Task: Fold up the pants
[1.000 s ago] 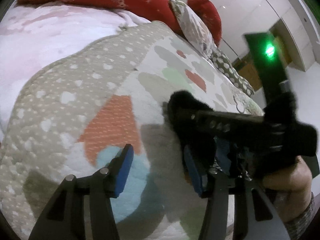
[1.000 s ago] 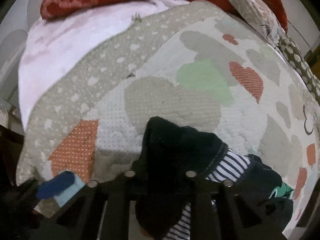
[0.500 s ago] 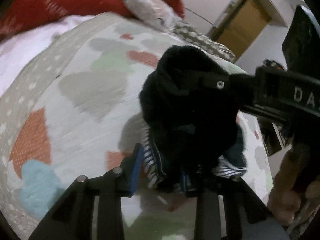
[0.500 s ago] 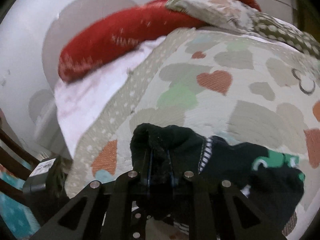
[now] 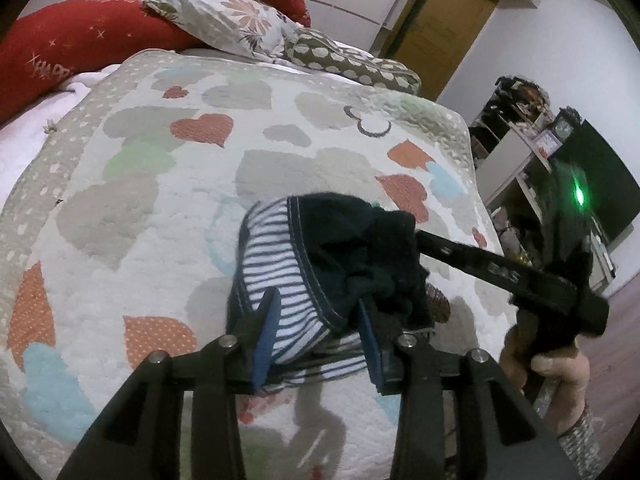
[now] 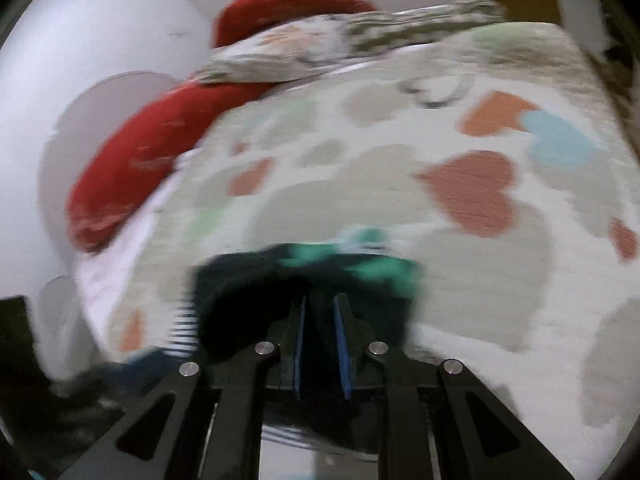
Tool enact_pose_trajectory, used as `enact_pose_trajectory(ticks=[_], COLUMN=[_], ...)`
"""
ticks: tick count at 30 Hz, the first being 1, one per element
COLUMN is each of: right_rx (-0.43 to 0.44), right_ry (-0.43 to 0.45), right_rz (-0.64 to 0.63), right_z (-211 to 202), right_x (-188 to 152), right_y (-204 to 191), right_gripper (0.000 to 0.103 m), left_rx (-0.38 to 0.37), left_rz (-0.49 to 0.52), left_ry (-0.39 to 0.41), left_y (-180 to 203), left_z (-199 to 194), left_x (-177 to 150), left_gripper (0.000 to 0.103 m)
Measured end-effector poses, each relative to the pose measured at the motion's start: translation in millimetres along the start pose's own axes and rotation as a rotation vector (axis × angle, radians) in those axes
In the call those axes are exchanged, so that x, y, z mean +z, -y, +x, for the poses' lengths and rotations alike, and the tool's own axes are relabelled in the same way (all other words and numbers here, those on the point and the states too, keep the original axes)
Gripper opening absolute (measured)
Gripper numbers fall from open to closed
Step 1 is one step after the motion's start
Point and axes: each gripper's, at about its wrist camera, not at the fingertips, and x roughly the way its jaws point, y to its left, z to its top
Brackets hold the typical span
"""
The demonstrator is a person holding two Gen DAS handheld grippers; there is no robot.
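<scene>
Pants now bunched between left gripper and right gripper.

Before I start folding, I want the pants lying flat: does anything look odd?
Yes. The pants hang bunched in a dark wad with the striped lining turned outward, lifted off the quilt. The right gripper is clamped on them; the left gripper is open around the striped part.

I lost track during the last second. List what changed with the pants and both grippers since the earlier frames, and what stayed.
The dark navy pants with striped lining were carried by the right gripper, shut on them throughout, from near the quilt's edge toward its middle. The left gripper, first over bare quilt, now has its open jaws around the striped waistband, not yet closed. The heart-patterned quilt and red pillows stayed put.
</scene>
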Motion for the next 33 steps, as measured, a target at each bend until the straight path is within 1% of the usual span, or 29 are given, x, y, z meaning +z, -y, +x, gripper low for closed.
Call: enact_pose_trajectory(ticks=[1,2,4,5,6,8,10,11,13,15,17,18,19,20,21,22,23,25,27,29,33], right_rx=[-0.011,-0.024,-0.040,-0.031,-0.011,0.036,0.101,0.130,0.149,0.163,0.174,0.157,0.130,0.099,0.084,0.101,0.126,0.149,0.141,0.122,0.082], right_ry=[0.013,0.036,0.081,0.093,0.098,0.098,0.098,0.101,0.107,0.101,0.073,0.047,0.027,0.008,-0.005,-0.028,-0.037,-0.006,0.024,0.039,0.056], right_rz=[0.017,0.029,0.024,0.014,0.003,-0.015,-0.034,-0.045,-0.068,-0.080,-0.083,-0.084,-0.086,-0.089,-0.094,-0.099,-0.085,-0.059,-0.048,-0.039,-0.004], right_z=[-5,-12,-25,-29,-32,-33,-30,-28,-24,-19,-12,-4,3,10,17,22,24,16,5,-4,-16], right_x=[-1,-1,3,5,7,7,5,2,-3,-6,-10,-12,-14,-15,-16,-17,-17,-15,-13,-11,-12], right_y=[8,14,16,14,10,1,-9,-16,-28,-38,-48,-52,-55,-57,-58,-58,-56,-50,-45,-37,-14], right_gripper=[0.026,0.028,0.028,0.030,0.032,0.047,0.057,0.060,0.060,0.060,0.060,0.060,0.060,0.048,0.031,0.017,0.016,0.015,0.015,0.015,0.015], left_rx=[0.001,0.005,0.014,0.013,0.012,0.005,-0.011,-0.019,-0.045,-0.077,-0.106,-0.108,-0.100,-0.088,-0.078,-0.069,-0.070,-0.063,-0.042,-0.051,-0.057], left_rz=[-0.010,-0.020,-0.042,-0.060,-0.069,-0.075,-0.046,-0.036,-0.010,-0.008,-0.016,-0.023,-0.030,-0.037,-0.047,-0.066,-0.081,-0.091,-0.082,-0.071,-0.016], left_ry=[0.006,0.012,0.017,0.014,0.008,-0.009,-0.035,-0.039,-0.043,-0.040,-0.031,-0.020,-0.009,0.002,0.005,0.008,0.014,0.028,0.035,0.031,-0.013], left_y=[-3,-6,-10,-14,-16,-16,-11,-10,-8,-11,-18,-22,-26,-30,-33,-38,-41,-44,-41,-35,-12], left_z=[-1,-2,-1,2,4,9,12,11,4,-4,-13,-17,-21,-24,-25,-26,-26,-27,-24,-19,8], left_x=[4,6,10,12,12,10,2,0,-7,-12,-17,-19,-20,-19,-17,-14,-11,-5,1,5,8], left_gripper=[0.039,0.040,0.040,0.040,0.040,0.041,0.041,0.041,0.041,0.041,0.046,0.048,0.049,0.049,0.049,0.049,0.049,0.049,0.049,0.049,0.049])
